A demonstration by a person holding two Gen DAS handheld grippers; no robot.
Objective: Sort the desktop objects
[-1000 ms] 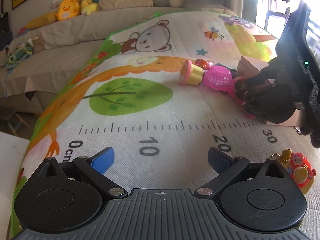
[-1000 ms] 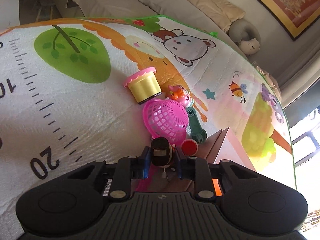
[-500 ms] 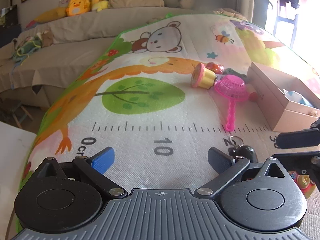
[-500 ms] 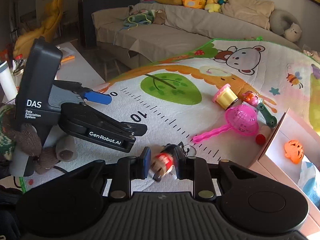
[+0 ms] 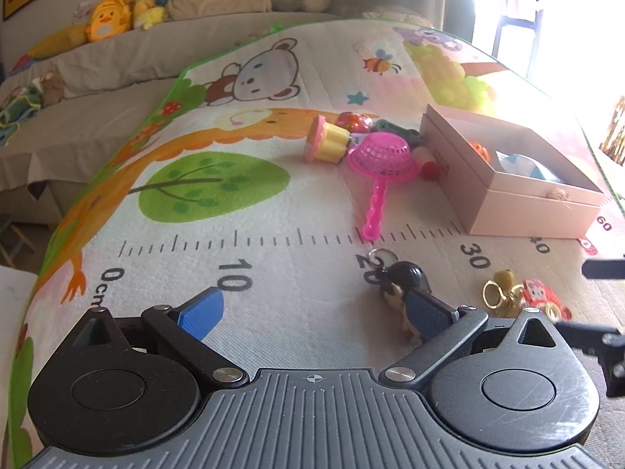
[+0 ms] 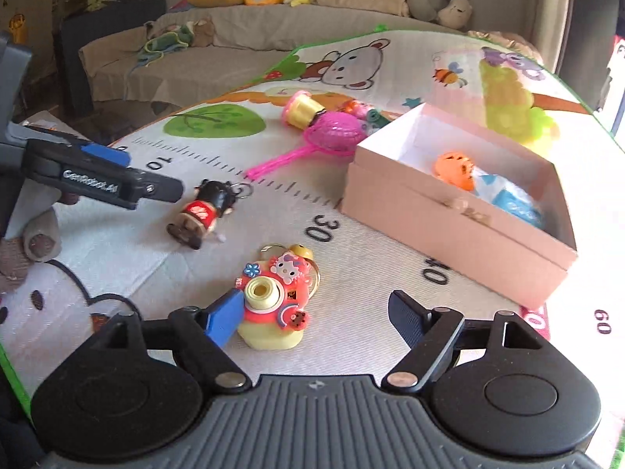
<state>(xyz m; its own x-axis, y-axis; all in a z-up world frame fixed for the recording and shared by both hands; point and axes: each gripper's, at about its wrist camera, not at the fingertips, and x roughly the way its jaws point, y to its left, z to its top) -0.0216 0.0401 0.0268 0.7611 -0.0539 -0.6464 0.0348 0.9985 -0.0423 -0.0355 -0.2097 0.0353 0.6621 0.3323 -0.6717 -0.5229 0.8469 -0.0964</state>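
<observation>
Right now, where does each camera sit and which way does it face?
Left wrist: on the left gripper, low over the mat, facing the sofa; its open fingers show, the doll by one.
Right wrist: on the right gripper, facing the box; its open fingers show, and the left gripper.
Shared: doll, box, camera toy, strainer.

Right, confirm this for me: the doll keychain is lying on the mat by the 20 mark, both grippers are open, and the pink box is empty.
Not quite. The pink box is not empty: the right wrist view shows an orange toy and a blue and white item inside it. The rest holds: the doll keychain lies on the mat by the 20 mark, and the left gripper and right gripper are both open.
</observation>
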